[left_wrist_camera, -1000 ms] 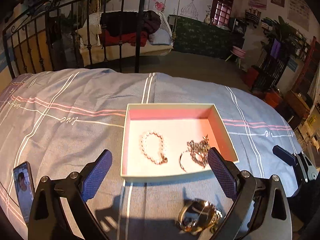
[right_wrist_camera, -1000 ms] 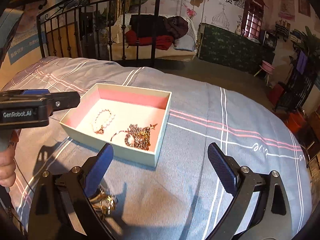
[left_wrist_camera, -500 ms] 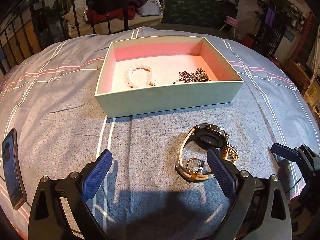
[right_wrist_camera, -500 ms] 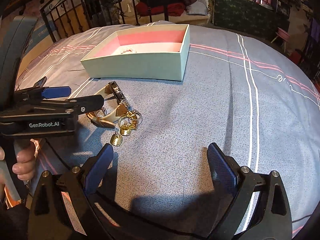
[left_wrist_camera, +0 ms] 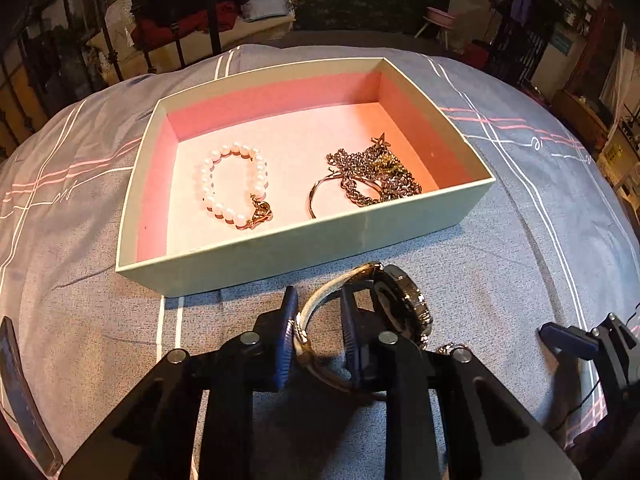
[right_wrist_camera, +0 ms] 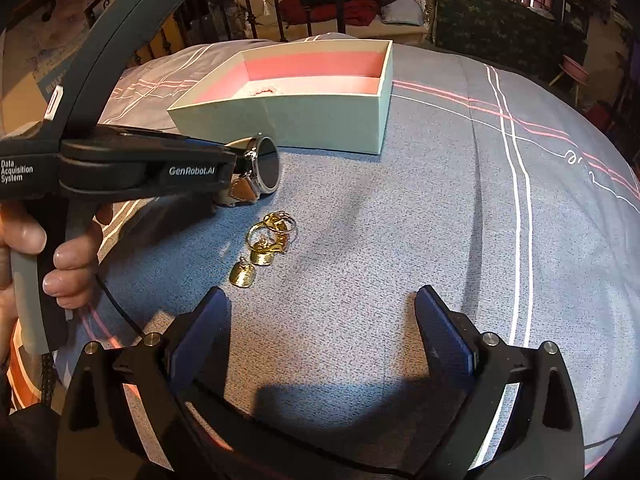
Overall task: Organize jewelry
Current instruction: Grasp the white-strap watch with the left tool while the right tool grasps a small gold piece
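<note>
Bedspread [left_wrist_camera: 500,280] fills both views, and on it, just ahead of my left gripper [left_wrist_camera: 318,332], lies the open box [left_wrist_camera: 280,248] with a pearl bracelet [left_wrist_camera: 236,184] at its left and a heap of chains [left_wrist_camera: 376,176] at its right. What has changed since half a second ago — the left fingers, then wide apart above the cloth, are now closed together on the pale strap of the watch [left_wrist_camera: 400,304]. Its dial stands up just right of the fingers and looks lifted a little, though I cannot be sure. I judge the grasp is made and the next step is carrying the watch forward into the box.

My right gripper [right_wrist_camera: 320,344] has its fingers wide apart and holds nothing — the gold rings and pendants [right_wrist_camera: 268,240] lie ahead of its left finger, still outside the box.
</note>
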Tool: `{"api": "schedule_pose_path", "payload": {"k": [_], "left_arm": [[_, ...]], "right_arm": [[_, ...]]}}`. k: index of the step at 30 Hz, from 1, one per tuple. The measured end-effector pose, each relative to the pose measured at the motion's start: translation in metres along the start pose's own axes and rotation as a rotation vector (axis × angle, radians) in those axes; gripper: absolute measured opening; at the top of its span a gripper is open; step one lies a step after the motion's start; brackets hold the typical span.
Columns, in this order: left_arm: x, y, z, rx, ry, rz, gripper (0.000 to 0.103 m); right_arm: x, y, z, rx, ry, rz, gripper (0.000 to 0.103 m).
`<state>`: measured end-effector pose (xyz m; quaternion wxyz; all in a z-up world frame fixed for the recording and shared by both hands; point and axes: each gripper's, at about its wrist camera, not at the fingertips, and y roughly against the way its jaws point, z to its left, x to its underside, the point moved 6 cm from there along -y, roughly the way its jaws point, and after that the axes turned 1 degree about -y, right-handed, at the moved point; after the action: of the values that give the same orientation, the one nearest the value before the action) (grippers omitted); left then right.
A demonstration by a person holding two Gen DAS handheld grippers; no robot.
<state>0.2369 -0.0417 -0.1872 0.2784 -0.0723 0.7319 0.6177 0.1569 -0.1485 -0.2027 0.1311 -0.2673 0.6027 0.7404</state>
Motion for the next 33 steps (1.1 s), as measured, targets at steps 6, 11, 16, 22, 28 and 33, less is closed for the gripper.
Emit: {"api": "schedule_pose_path", "payload": {"k": [6,11,16,22,28,33], "left_arm": [[0.001,0.013,0.019,0.089,0.136,-0.023,0.01],[0.009,0.035,0.027,0.089,0.175,-0.062,0.01],[0.02,0.049,0.028,0.042,0.174,-0.08,0.01],[0.035,0.051,0.023,0.015,0.158,-0.07,0.01],[0.045,0.051,0.019,0.011,0.151,-0.057,0.011],[0.05,0.051,0.018,0.015,0.155,-0.052,0.011]], "right_arm": [[-0.004,-0.004,0.019,-0.045,0.012,-0.002,0.094],[-0.007,-0.005,0.028,-0.041,0.033,-0.014,0.078],[-0.01,-0.006,0.024,-0.033,0.013,-0.018,0.063],[-0.012,-0.004,0.017,-0.018,0.015,-0.017,0.039],[-0.009,0.0,0.019,-0.028,0.043,-0.015,0.011],[-0.007,0.002,0.016,-0.05,0.025,-0.014,0.006]]}}
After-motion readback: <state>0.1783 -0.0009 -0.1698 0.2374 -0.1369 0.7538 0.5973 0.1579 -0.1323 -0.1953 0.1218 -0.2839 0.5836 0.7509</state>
